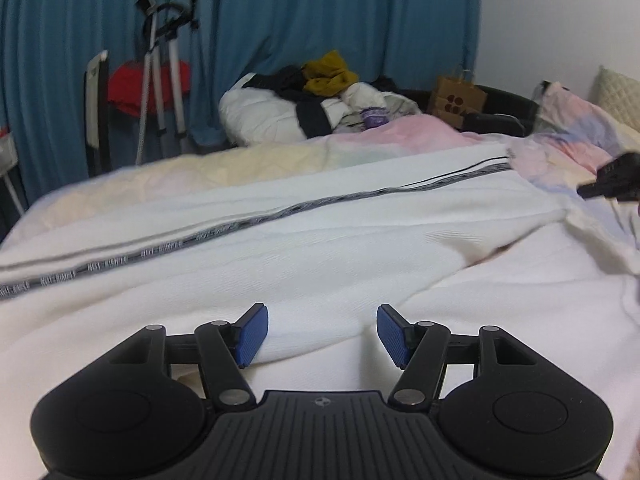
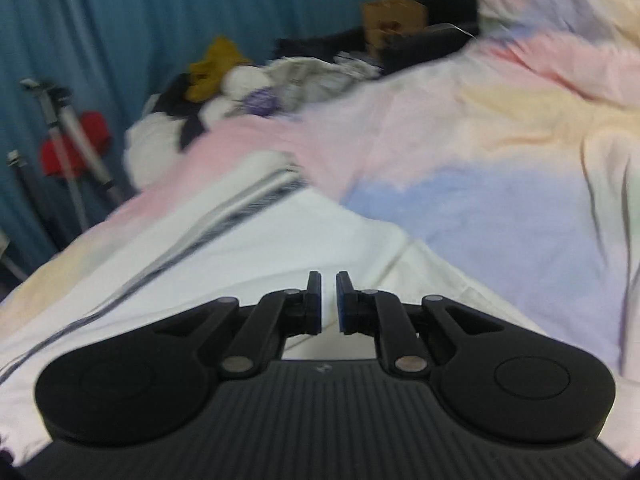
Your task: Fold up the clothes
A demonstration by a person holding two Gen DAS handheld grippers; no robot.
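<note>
A white garment [image 1: 304, 248] with a grey lettered stripe [image 1: 240, 226] lies spread across the bed. My left gripper [image 1: 322, 334] hovers low over its near edge. It is open, and a soft fold of the white cloth lies between the blue pads [image 1: 252, 336] without being pressed. My right gripper [image 2: 329, 300] is shut with only a thin slit between its fingers and nothing in it. It hangs above the right part of the same garment [image 2: 256, 256]. In the left wrist view the right gripper [image 1: 616, 184] shows as a dark shape at the right edge.
A pastel pink, yellow and blue duvet [image 2: 500, 168] covers the bed. At the far end sit a heap of clothes [image 1: 320, 96] and a brown paper bag [image 1: 456, 100]. A tripod [image 1: 160, 80] and a red item [image 1: 128, 88] stand by the blue curtain [image 1: 300, 20].
</note>
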